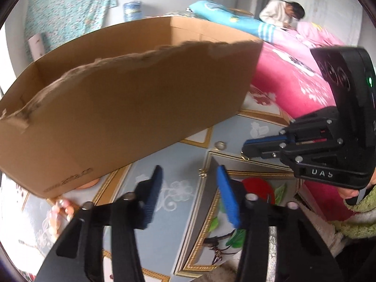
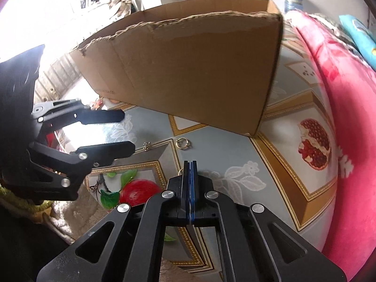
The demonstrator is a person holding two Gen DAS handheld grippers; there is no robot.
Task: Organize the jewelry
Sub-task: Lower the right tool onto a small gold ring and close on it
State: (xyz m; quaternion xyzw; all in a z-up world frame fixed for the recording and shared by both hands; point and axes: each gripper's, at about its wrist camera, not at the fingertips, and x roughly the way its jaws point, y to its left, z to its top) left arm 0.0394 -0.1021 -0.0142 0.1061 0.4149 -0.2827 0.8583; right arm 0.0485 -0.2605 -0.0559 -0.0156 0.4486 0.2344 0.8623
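My left gripper (image 1: 189,169) stands open above the printed tablecloth, with nothing between its blue pads. A tiny gold stud (image 1: 202,173) lies just beyond its tips, and a gold hoop (image 1: 220,144) lies farther on near the cardboard box (image 1: 131,98). My right gripper (image 2: 190,163) is shut, and a small second gold hoop (image 2: 181,170) pokes out at the left of its tips, pinched there. The same gripper (image 1: 245,149) appears at the right of the left wrist view. The loose hoop (image 2: 182,143) and the stud (image 2: 146,145) lie ahead of it. The left gripper (image 2: 127,132) is open at the left.
The open box (image 2: 188,65) with a torn rim fills the back of the table. A pink bead bracelet (image 1: 58,211) lies at the left by the box corner. Pink bedding (image 2: 347,141) borders the table on the right. A person (image 1: 282,14) bends over the bed far behind.
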